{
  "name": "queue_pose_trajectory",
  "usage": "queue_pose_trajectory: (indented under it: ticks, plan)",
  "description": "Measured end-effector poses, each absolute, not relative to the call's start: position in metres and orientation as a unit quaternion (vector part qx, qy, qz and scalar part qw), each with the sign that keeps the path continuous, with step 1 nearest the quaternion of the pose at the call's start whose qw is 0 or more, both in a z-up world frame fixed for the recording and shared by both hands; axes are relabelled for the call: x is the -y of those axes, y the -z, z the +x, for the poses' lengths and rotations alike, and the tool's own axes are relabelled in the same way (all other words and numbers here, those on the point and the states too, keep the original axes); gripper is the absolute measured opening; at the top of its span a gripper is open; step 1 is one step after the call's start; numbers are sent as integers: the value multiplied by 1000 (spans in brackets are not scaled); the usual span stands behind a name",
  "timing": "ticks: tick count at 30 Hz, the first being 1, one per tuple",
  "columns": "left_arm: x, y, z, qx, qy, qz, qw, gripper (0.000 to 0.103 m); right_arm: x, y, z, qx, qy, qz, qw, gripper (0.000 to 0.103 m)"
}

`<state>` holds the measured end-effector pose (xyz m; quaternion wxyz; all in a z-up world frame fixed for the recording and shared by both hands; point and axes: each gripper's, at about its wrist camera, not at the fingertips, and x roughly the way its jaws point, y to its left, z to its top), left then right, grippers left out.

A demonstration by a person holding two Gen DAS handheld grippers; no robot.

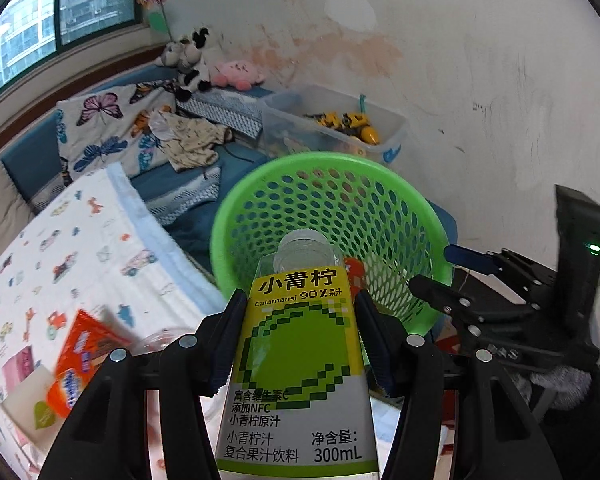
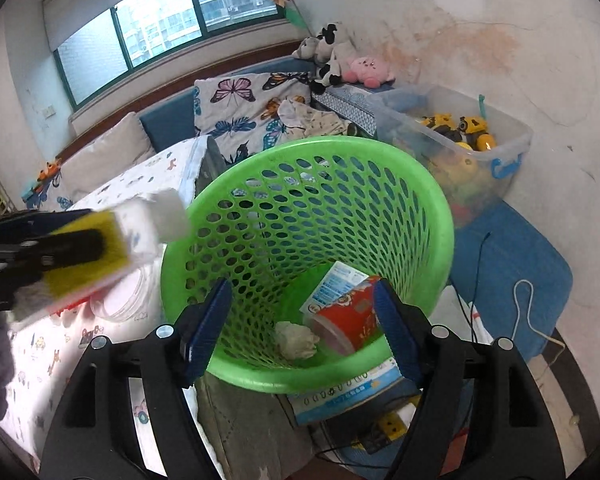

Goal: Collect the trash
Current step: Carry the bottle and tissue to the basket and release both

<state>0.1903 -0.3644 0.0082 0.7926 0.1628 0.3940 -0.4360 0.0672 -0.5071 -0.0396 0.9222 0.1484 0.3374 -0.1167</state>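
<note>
My left gripper [image 1: 300, 320] is shut on a yellow-green juice bottle [image 1: 300, 360] with a clear cap, held just in front of the green mesh basket [image 1: 380, 184]. In the right wrist view the bottle [image 2: 112, 248] shows blurred at the left, beside the basket's [image 2: 428, 200] rim. My right gripper [image 2: 304, 320] is open and empty, its fingers on either side of the basket's near rim. Inside the basket lie a red paper cup [image 2: 348, 312], a crumpled tissue [image 2: 296, 340] and a white-blue wrapper [image 2: 336, 280].
A table with a patterned cloth [image 1: 60, 248] holds an orange packet [image 1: 80, 364] and a clear container [image 2: 124, 296]. A clear bin of yellow toys [image 2: 460, 136] stands by the wall. A blue box [image 2: 352, 396] lies under the basket. Bedding and plush toys [image 1: 192, 60] lie behind.
</note>
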Motion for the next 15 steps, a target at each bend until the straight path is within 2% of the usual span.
queue_pose_trajectory:
  ticks: [15]
  plan:
    - [402,23,203,-436,411,189,778,54,511,42,56,-334,115,169,920,73]
